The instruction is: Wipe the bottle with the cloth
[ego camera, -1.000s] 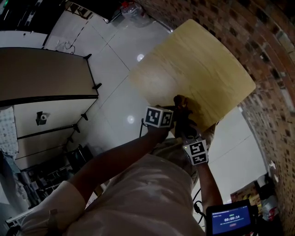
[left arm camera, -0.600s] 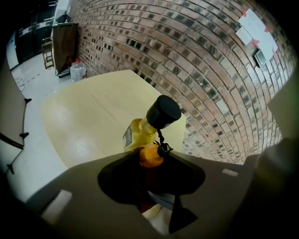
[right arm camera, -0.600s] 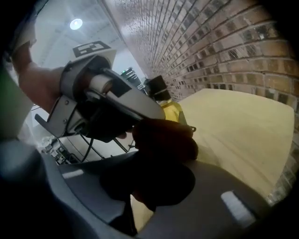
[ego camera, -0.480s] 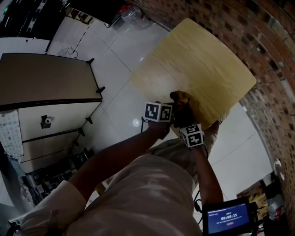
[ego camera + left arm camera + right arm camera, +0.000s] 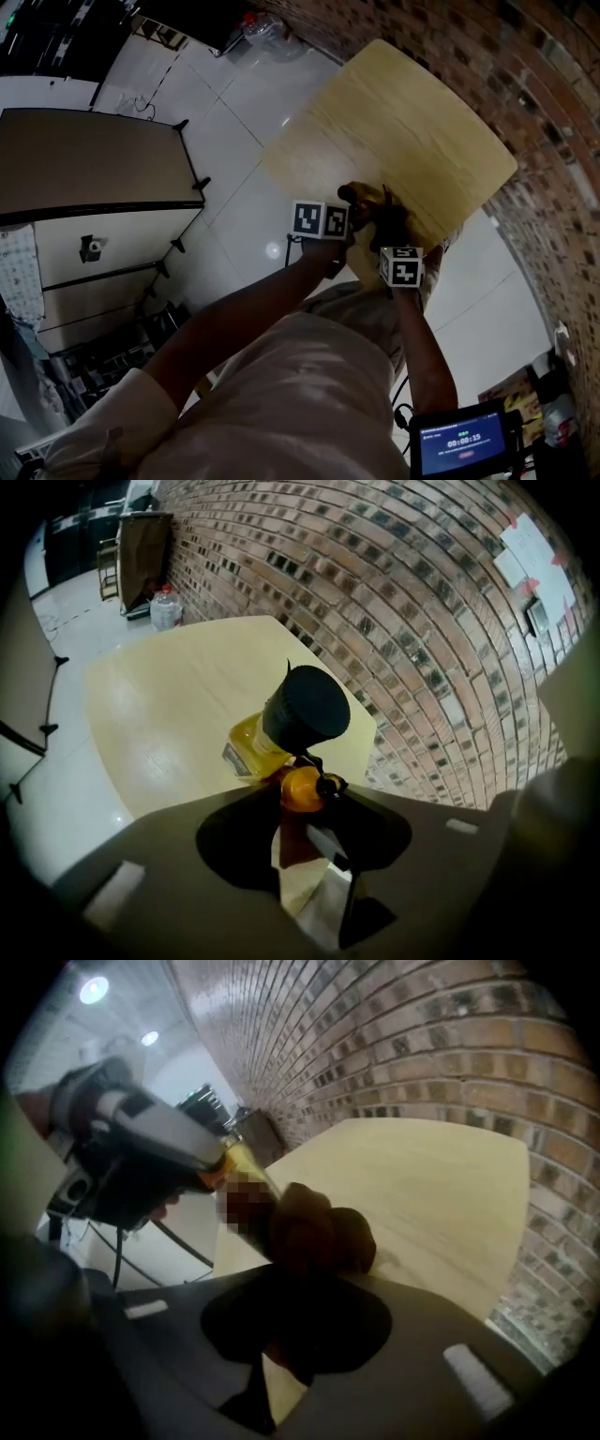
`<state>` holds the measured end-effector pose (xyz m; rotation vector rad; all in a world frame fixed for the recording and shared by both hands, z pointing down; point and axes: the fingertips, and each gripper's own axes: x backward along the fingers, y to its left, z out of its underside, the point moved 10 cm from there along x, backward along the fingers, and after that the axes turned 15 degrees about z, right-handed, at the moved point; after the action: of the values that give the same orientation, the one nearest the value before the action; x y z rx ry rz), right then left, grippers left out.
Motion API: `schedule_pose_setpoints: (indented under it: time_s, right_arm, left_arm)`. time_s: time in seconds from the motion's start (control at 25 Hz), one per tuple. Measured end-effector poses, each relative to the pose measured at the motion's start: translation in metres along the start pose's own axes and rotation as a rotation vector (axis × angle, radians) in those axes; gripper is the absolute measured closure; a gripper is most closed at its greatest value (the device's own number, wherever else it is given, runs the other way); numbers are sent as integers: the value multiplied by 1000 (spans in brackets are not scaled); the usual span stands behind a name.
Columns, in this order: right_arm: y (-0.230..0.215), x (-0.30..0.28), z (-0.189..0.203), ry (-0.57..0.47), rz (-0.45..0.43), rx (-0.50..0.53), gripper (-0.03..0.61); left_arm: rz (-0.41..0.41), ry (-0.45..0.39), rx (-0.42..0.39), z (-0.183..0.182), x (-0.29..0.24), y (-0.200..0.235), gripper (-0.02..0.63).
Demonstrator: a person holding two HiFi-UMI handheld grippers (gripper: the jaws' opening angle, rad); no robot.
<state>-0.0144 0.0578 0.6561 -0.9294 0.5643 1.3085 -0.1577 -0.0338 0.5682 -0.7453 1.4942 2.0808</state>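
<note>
A: The bottle (image 5: pixel 246 750): why is it sticking out ahead of the left hand-held gripper (image 5: pixel 302 794) instead of standing on the tabletop (image 5: pixel 422 122) beneath it?

B: Probably so its sides are lying open for wiping. The left jaws are standing partly closed, pinching its orange end, and the yellow body is leaning out beyond them.

A: And the right hand-held gripper (image 5: pixel 300 1283)?

B: Its jaws are clamping the dark cloth (image 5: pixel 323 1230), which is bulging just past the tips and pressing on the bottle. One is steadying, the other is rubbing, I'd judge.

A: Is the bottle touching the tabletop?

B: I cannot tell.
</note>
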Motion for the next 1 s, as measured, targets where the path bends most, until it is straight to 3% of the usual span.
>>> schedule_pose_setpoints:
  time_s: [0.08, 0.16, 0.4, 0.52, 0.64, 0.84, 1.0]
  right_arm:
    - [-16, 16, -2, -62, 45, -54, 514]
    - [-19, 33, -4, -105, 23, -35, 514]
    - [44, 51, -20, -23, -347, 152, 514]
    - [74, 32, -33, 12, -416, 177, 514]
    - [73, 9, -38, 22, -368, 50, 514]
    - [52, -17, -32, 65, -323, -169, 515]
    - [36, -41, -14, 198, -287, -326, 514]
  left_arm:
    - [11, -11, 34, -5, 1, 3, 437]
    - [23, -15, 64, -9, 2, 6, 436]
    - [51, -9, 119, -15, 1, 10, 433]
    - [34, 30, 83, -16, -1, 7, 437]
    - [20, 72, 30, -19, -1, 4, 439]
    - [25, 88, 21, -25, -7, 0, 440]
    - [24, 125, -22, -23, -11, -6, 440]
